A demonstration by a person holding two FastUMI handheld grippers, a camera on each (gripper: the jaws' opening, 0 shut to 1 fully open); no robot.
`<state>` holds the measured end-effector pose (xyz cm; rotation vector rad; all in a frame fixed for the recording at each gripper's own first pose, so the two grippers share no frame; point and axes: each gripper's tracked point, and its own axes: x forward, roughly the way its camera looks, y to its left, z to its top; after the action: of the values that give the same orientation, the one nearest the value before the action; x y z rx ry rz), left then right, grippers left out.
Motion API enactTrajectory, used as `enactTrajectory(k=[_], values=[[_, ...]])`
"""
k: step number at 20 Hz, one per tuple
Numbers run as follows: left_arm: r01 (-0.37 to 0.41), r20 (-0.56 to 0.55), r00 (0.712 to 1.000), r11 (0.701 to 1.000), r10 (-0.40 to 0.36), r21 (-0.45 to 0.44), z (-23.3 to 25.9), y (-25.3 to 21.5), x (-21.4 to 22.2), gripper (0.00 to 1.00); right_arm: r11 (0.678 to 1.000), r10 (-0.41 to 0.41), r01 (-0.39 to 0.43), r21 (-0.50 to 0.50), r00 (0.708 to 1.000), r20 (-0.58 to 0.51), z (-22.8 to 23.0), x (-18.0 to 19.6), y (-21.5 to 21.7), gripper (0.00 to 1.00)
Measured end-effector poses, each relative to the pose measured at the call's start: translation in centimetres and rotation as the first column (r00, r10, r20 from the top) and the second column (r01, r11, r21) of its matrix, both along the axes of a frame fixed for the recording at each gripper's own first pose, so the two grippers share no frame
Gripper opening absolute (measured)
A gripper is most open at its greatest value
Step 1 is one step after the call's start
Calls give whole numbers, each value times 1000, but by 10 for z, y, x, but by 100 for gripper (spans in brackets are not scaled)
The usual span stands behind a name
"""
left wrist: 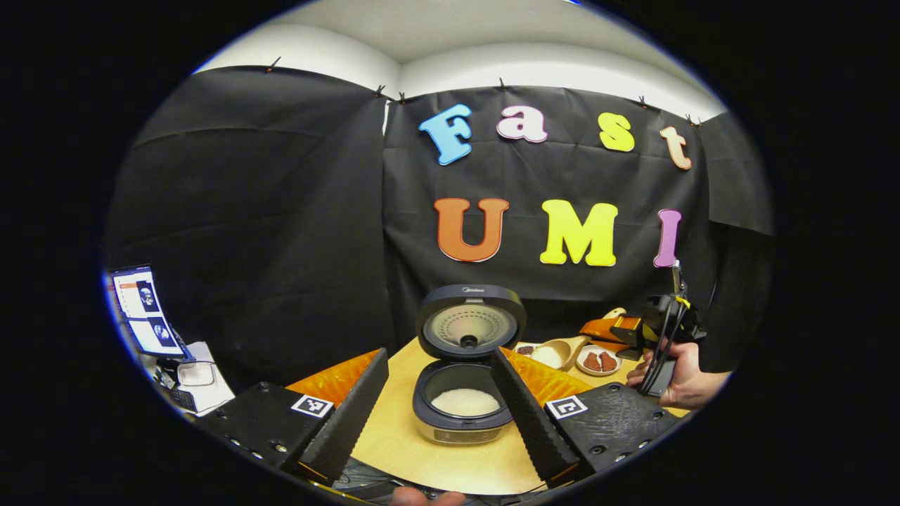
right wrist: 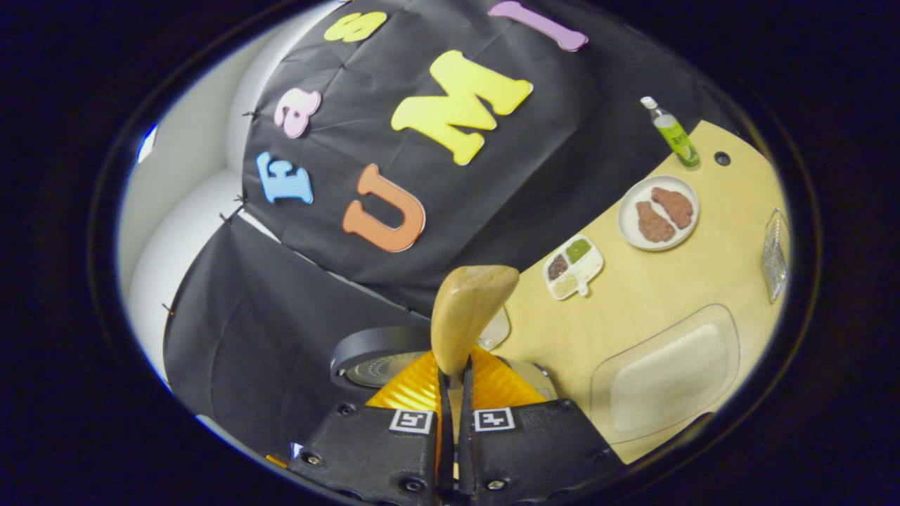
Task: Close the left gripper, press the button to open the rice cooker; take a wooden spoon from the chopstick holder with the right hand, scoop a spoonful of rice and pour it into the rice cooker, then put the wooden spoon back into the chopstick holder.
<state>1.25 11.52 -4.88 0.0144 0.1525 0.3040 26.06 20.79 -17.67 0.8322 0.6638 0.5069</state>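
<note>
In the left gripper view the rice cooker [left wrist: 464, 379] stands on the wooden table [left wrist: 394, 436] with its lid [left wrist: 470, 322] raised upright, and white rice [left wrist: 465, 402] lies in the inner pot. The left gripper [left wrist: 439, 400] has its two fingers spread wide, one on each side of the cooker, and it holds nothing. To the right of the cooker, a wooden spoon [left wrist: 562, 351] hangs over the table with rice in its bowl; its handle goes toward the right gripper [left wrist: 636, 332], which a hand [left wrist: 685, 379] holds. Just beside the spoon is a small plate [left wrist: 598, 361] with two brown pieces. In the right gripper view the right gripper [right wrist: 455, 393] has its fingers nearly together, pressing the handle of the wooden spoon [right wrist: 467, 309] between them. Farther on the table [right wrist: 661, 295] are a divided dish [right wrist: 574, 266], a plate [right wrist: 658, 212] with brown pieces, a green bottle [right wrist: 671, 132] and a clear tray [right wrist: 664, 372].
</note>
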Motion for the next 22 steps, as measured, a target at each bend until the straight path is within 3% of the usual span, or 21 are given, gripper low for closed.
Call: enactTrajectory(k=[5,9,13,18,22], values=[[-90,9,996,996,90,-11,1,36,-23,95,994,78,-78,-77,997,7,-15,0,65,8],[-143,15,989,989,144,-33,1,64,-38,95,976,84,-70,-207,995,58,-33,6,89,5],[-179,28,983,983,180,-44,-2,88,-45,95,947,93,-56,-316,990,103,-43,6,101,8],[-161,27,986,986,163,-50,-9,100,-43,95,872,130,-23,-490,974,185,-54,11,101,8],[-139,47,989,989,142,-57,-9,101,-34,94,821,158,-5,-571,963,219,-59,13,103,8]])
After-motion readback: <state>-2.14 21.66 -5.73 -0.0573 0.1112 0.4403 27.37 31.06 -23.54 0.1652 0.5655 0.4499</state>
